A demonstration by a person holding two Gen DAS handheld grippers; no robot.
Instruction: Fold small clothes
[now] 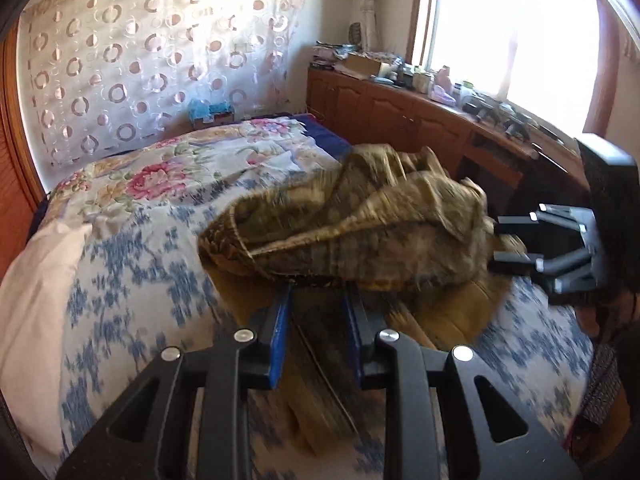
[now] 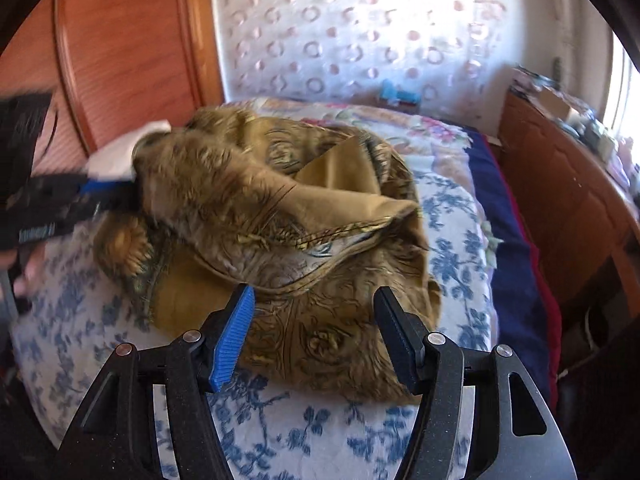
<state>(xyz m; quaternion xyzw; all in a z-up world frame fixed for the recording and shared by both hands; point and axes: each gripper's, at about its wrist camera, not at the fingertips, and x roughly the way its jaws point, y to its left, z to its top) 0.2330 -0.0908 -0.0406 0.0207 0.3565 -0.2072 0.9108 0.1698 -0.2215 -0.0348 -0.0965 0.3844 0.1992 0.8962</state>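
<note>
Currently olive patterned garment [image 2: 280, 216] lies bunched on floral bedspread [image 2: 452, 264]. Left gripper [image 1: 318, 292] narrowed, fabric edge over its tips, pinch unclear; right gripper [image 2: 314, 312] spread, nothing between. Best: right takes the hem corner cleanly, both pull apart, lay flat before folding

Bright window [image 1: 516, 36] at right, wooden cabinet [image 1: 400, 116] cluttered beneath it, circle-patterned curtain [image 1: 152, 52] behind, floral blue-and-white bedspread [image 1: 132, 264], wooden wardrobe [image 2: 124, 52] at left
</note>
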